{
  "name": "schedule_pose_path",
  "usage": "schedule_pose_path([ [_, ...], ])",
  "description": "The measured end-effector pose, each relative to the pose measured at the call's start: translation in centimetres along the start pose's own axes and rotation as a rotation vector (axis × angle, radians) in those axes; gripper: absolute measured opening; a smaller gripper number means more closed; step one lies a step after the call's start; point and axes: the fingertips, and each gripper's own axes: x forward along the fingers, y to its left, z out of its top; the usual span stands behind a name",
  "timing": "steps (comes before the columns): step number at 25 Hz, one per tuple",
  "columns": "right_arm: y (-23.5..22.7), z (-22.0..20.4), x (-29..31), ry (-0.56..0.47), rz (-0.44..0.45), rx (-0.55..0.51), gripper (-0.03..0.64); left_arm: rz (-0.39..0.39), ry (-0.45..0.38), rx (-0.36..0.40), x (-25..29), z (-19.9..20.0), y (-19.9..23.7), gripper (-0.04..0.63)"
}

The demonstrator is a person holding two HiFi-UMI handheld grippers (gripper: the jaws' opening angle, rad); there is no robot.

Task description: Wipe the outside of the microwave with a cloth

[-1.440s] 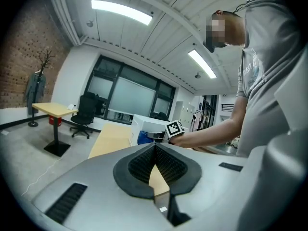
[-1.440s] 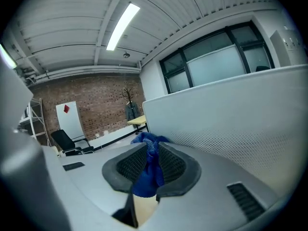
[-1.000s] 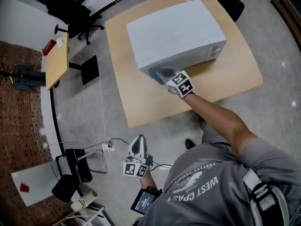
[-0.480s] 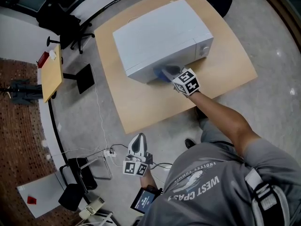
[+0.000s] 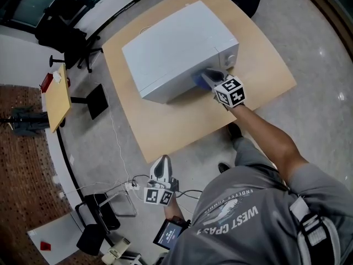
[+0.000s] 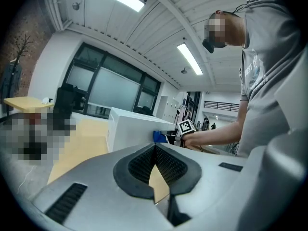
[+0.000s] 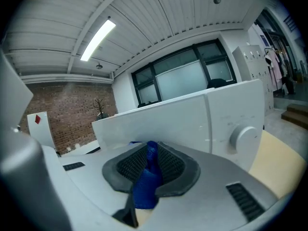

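Sliding along the microwave [image 5: 176, 46] front toward its dial [image 7: 243, 136], the right gripper [image 5: 208, 76] pinches a blue cloth [image 7: 147, 179] against the panel. Soft and light, the cloth looks best held bunched. The left gripper [image 5: 161, 169], pressed together, hangs empty.

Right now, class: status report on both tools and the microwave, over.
Right tool shut on blue cloth, at microwave front. Left tool shut, empty. Nothing in the way.
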Motion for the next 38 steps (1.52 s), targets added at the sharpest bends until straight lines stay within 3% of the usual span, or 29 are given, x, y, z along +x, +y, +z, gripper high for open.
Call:
schedule_pose_path([
  [12, -9.0, 0.3, -4.9, -0.008, -0.175, 0.037, 0.074, -0.036, 0.011, 0.011, 2.2, 0.3, -0.4, 0.023],
  [30, -11.9, -0.5, -7.5, 0.014, -0.202, 0.049, 0.071, -0.042, 0.010, 0.011, 4.2, 0.5, -0.9, 0.023],
  [38, -14.5, 0.1, -10.9, -0.013, -0.242, 0.133, 0.064, -0.033, -0.004, 0.020, 5.9, 1.8, -1.3, 0.023],
])
